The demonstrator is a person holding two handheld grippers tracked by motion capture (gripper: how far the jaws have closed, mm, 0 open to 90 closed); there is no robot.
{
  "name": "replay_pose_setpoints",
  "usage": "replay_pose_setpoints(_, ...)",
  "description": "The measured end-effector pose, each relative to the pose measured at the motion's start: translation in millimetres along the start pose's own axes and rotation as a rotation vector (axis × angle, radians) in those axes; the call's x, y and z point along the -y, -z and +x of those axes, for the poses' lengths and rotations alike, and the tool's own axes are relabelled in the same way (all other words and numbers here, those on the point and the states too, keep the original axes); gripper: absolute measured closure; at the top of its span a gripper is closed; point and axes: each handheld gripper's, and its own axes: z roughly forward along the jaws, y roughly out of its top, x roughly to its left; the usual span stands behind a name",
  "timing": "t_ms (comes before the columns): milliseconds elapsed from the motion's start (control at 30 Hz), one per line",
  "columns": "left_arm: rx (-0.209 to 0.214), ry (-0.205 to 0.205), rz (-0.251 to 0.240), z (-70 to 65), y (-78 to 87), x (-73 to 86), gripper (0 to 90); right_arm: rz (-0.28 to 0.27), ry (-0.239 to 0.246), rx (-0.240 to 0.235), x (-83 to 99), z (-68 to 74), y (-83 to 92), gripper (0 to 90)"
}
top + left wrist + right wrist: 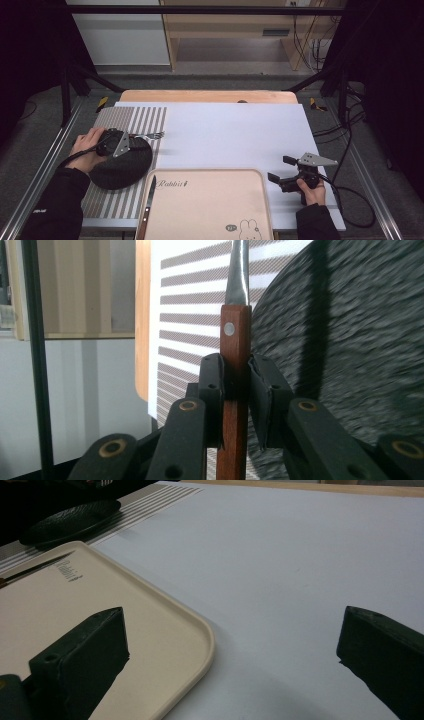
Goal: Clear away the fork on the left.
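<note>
My left gripper (131, 140) hovers over the black round plate (122, 165) at the table's left, shut on the brown wooden handle of a fork (156, 135). The fork's tines point right, past the plate's rim. In the left gripper view the pads (260, 390) clamp the fork handle (235, 335) from both sides, and its steel neck runs up out of the picture beside the plate (350, 340). My right gripper (279, 168) rests at the right on the white table cover, open with nothing between its fingers (85, 650).
A beige tray (260, 200) with a rabbit drawing lies at the front centre, with a wooden-handled knife (150, 197) along its left edge. A grey striped placemat (130, 117) lies under the plate. The tray's corner (202, 635) is close to my right gripper.
</note>
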Motion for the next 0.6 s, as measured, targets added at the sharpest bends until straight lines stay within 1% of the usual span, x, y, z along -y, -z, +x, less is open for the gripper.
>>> replay_pose_setpoints(33,-0.001,0.0,-0.003,-2.1,1.4,-1.0,76.8,0.0,0.0,0.0,0.0,0.0,0.0,0.2)
replay_pose_setpoints(100,0.0,0.017,-0.014,-6.3,4.4,-2.6,76.9,0.001,0.0,0.0,0.0,-0.1,0.2,0.2)
replay_pose_setpoints(133,0.0,0.034,-0.023,-9.4,6.1,-3.6,76.8,0.0,0.0,-0.001,-0.1,-0.1,0.2,0.2)
replay_pose_setpoints(233,0.005,0.043,-0.024,-15.7,11.1,-7.1,76.8,0.001,0.001,-0.001,0.1,-0.1,-0.1,0.2)
replay_pose_setpoints(300,0.005,0.055,-0.037,-20.2,14.7,-9.8,76.8,0.0,0.001,-0.001,0.1,0.0,-0.3,0.2)
replay_pose_setpoints(333,0.007,0.053,-0.035,-21.8,17.8,-11.7,76.8,0.0,0.002,-0.002,0.1,0.0,-0.3,0.2)
replay_pose_setpoints(433,0.005,0.064,-0.051,-27.7,23.8,-16.9,76.8,0.002,0.004,0.0,0.3,-0.2,-0.5,0.2)
replay_pose_setpoints(467,0.007,0.057,-0.048,-28.4,25.7,-18.2,76.8,0.002,0.004,0.0,0.3,-0.2,-0.5,0.2)
replay_pose_setpoints(533,0.01,0.068,-0.061,-32.3,28.9,-21.6,76.8,0.002,0.003,0.0,0.2,-0.1,-0.5,0.2)
replay_pose_setpoints(600,0.014,0.068,-0.064,-35.0,33.2,-25.2,76.8,0.002,0.002,-0.001,0.3,-0.1,-0.5,0.2)
